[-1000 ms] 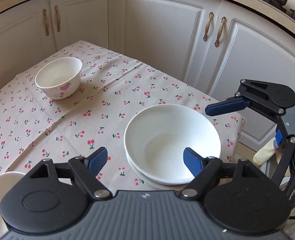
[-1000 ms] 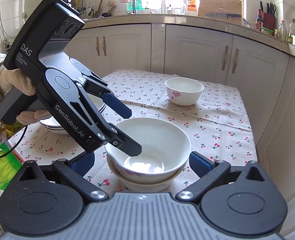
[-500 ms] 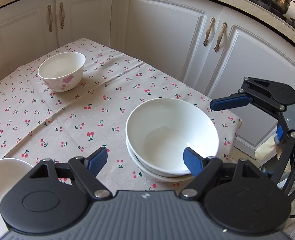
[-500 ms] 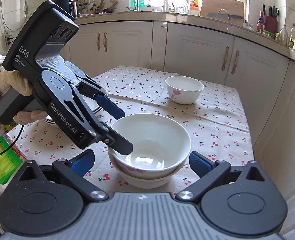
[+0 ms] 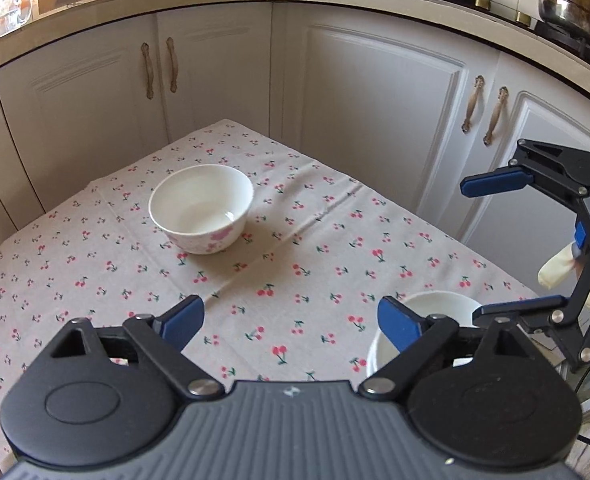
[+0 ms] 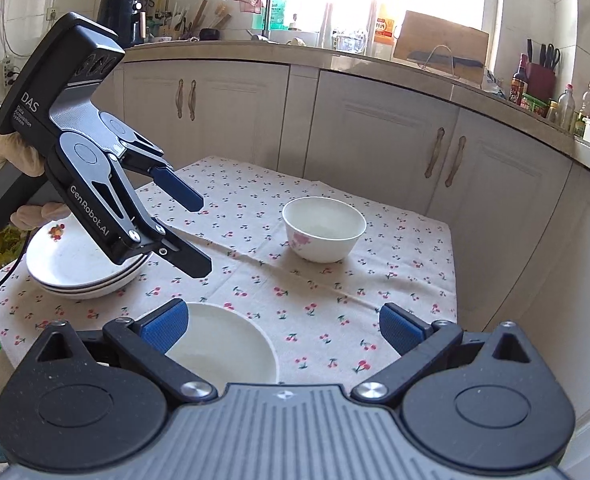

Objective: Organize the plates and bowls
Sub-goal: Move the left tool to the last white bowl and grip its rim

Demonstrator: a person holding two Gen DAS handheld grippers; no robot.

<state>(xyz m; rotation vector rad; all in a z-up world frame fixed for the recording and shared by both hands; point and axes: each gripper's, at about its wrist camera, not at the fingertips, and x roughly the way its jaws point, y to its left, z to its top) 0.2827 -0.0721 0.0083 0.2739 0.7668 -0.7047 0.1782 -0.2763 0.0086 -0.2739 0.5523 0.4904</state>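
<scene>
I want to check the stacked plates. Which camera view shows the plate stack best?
The right wrist view: the plate stack sits at the table's left edge with its layered rims visible, though the left gripper covers part of it. The left wrist view does not show the stack at all.

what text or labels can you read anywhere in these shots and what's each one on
"DAS": white print on the black camera housing of the left gripper, right wrist view.
"Data Acquisition System": small print under it, barely legible.
"GenRobot.AI": along that gripper's black side link.
Labels on the counter bottles and jars: too small and blurred to read.
Left wrist view: jar labels on the counter are unreadable; no other text.
</scene>
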